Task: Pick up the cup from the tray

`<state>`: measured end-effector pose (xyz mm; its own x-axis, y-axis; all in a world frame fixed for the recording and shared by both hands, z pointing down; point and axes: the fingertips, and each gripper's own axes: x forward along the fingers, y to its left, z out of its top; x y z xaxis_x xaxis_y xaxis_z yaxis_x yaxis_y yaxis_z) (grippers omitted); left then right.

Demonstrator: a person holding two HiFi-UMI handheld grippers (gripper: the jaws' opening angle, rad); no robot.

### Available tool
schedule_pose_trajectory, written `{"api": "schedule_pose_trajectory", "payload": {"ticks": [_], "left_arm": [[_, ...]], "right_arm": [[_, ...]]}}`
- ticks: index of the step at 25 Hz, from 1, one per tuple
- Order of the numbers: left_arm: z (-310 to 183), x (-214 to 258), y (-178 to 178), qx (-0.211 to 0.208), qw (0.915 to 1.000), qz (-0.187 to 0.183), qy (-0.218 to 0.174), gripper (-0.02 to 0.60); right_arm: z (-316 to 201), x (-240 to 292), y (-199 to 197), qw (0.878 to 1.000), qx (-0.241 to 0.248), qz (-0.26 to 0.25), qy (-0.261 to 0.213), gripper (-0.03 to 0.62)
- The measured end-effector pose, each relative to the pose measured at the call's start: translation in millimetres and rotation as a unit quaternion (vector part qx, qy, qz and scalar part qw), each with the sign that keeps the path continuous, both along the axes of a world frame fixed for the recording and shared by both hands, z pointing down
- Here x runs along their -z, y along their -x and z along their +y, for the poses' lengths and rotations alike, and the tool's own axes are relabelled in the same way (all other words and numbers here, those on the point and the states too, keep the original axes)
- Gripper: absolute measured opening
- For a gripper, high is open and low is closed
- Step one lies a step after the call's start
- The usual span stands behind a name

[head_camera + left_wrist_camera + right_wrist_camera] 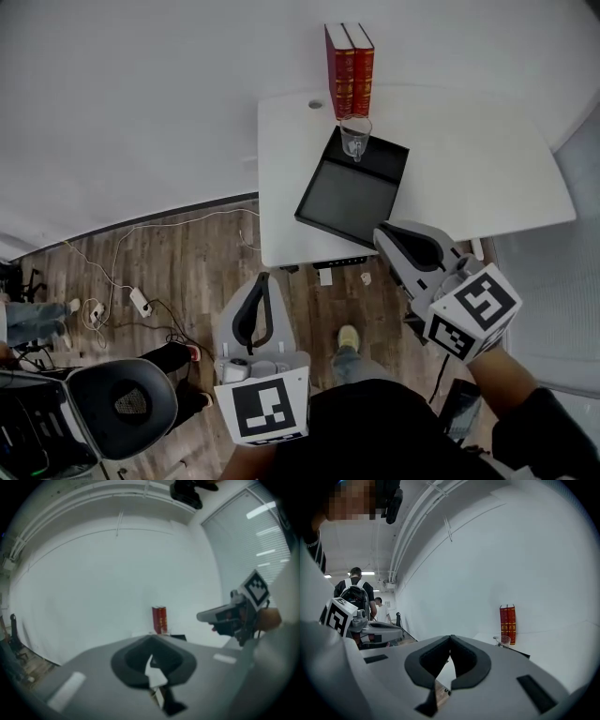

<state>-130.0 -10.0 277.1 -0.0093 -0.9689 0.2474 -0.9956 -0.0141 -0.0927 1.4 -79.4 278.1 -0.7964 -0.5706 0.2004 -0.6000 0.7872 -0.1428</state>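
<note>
A clear glass cup (355,137) stands upright at the far end of a black tray (347,192) on the white table (469,169). In the right gripper view the cup (502,641) shows small on the tray (519,653), well ahead of the jaws. My right gripper (386,231) hovers over the table's near edge, just short of the tray, shut and empty (450,637). My left gripper (264,277) is held over the floor in front of the table, also shut with nothing in it (151,640).
Two red books (349,70) stand upright right behind the cup. Below the table's left side lie cables and a power strip (141,302) on the wooden floor. An office chair (122,403) stands at the lower left. People (355,595) stand far off.
</note>
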Motion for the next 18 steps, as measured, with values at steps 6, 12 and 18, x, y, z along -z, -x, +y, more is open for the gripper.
{"api": "schedule_pose_trajectory", "payload": {"ticks": [6, 12, 18], "left_arm": [[-37.5, 3.2, -2.7, 0.002, 0.9997, -0.02, 0.011, 0.003], [-42.4, 9.2, -6.3, 0.003, 0.9994, -0.033, 0.009, 0.003], [-46.9, 10.9, -9.5, -0.001, 0.9992, -0.038, 0.009, 0.003]], "right_arm": [[-39.5, 2.0, -4.8, 1.0, 0.007, -0.003, 0.005, 0.014], [-47.7, 7.7, -9.5, 1.0, 0.009, -0.01, 0.0, 0.014], [-52.9, 9.0, -11.8, 1.0, 0.008, -0.013, 0.0, 0.014]]}}
